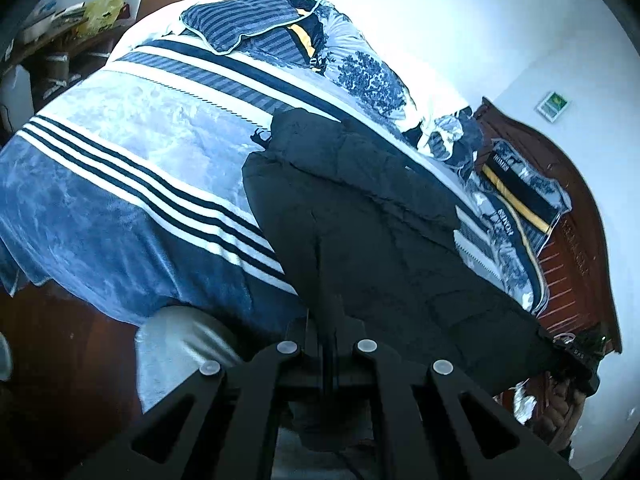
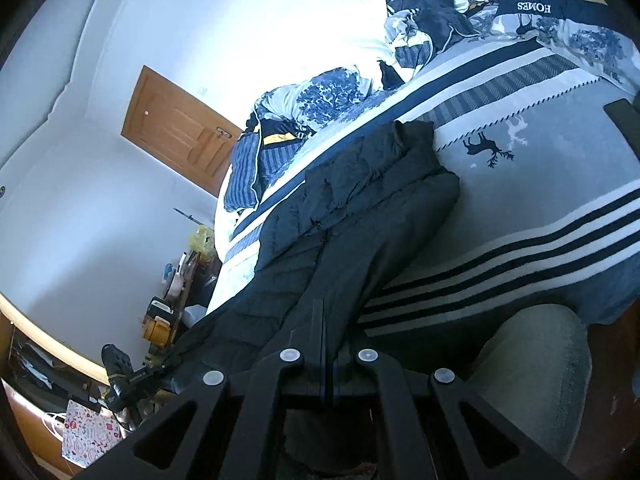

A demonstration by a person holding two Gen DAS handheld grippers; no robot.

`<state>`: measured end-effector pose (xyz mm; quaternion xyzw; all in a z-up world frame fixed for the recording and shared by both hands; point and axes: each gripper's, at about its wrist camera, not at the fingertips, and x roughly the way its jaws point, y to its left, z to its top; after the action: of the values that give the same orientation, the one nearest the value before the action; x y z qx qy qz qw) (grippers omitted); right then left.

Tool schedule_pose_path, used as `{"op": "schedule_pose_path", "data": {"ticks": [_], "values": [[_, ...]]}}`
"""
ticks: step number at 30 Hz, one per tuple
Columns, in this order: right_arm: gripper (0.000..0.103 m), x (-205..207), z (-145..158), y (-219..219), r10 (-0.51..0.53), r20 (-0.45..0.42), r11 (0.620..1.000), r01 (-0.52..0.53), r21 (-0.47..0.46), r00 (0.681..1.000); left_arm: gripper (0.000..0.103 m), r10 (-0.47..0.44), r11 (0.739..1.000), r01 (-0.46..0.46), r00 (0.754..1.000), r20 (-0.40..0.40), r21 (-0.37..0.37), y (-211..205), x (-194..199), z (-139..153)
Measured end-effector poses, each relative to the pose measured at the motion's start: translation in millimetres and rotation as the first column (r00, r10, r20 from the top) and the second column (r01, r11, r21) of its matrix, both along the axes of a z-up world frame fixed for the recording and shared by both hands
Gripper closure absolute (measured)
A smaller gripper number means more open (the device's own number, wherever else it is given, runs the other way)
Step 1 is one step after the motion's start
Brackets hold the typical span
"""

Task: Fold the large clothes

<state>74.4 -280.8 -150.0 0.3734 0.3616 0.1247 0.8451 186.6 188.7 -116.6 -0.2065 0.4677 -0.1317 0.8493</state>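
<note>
Bedspread (image 1: 120,184) bare left of jacket (image 1: 360,208); heaped quilt (image 1: 360,64) and headboard (image 1: 576,240) block far side

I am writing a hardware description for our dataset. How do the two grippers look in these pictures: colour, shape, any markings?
The left gripper and the right gripper look identical: matte black, angular linkage arms with triangular cut-outs, four pale round caps across the joints, and two thin flat fingers. No cables, labels or sleeves are visible.

Matt quilted jacket (image 1: 384,216), seemingly nylon, on plush bedspread (image 1: 120,184).
</note>
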Motion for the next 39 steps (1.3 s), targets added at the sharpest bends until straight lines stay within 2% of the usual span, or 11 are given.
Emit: {"op": "schedule_pose_path", "data": {"ticks": [4,11,17,23,28,33,38,39], "values": [[0.101,-2.3,-7.2,-1.1,0.018,-0.028,1.000,-0.018,-0.012,0.999,0.100,-0.021,0.999,0.021,1.000,-0.015,0.039,-3.8,-0.2,-4.5],[0.101,4.8,-22.1,-12.6,0.003,-0.037,0.998,-0.001,0.058,0.999,0.100,-0.012,1.000,0.012,0.999,-0.033,-0.001,-0.5,14.3,-7.3],[0.101,36.3,-15.8,-19.5,0.014,0.004,0.995,-0.014,0.098,1.000,0.100,-0.035,0.999,0.035,0.999,-0.016,-0.013,2.4,64.1,-1.1],[0.101,127.1,-14.3,-36.6,0.054,0.031,0.993,-0.057,0.107,0.998,0.100,-0.087,0.996,0.087,0.996,0.018,-0.014,-10.6,160.3,9.6],[0.101,233.3,-20.2,-59.6,0.083,-0.007,0.986,-0.081,0.147,0.997,0.100,-0.111,0.993,0.110,0.994,-0.012,-0.031,-21.1,278.2,3.4],[0.101,346.5,-49.2,-80.6,0.086,-0.104,0.978,-0.064,0.198,0.991,0.098,-0.055,0.998,0.053,0.998,-0.043,-0.045,-40.1,370.7,-8.0],[0.098,428.6,-90.7,-94.2,0.027,-0.200,0.978,0.016,0.208,0.979,0.094,0.019,1.000,-0.021,0.993,-0.117,-0.015,-55.0,436.9,-43.7],[0.098,443.0,-102.5,-96.2,0.016,-0.224,0.975,0.034,0.218,0.974,0.086,0.036,0.999,-0.037,0.988,-0.153,-0.006,-54.7,446.2,-54.2]]}}
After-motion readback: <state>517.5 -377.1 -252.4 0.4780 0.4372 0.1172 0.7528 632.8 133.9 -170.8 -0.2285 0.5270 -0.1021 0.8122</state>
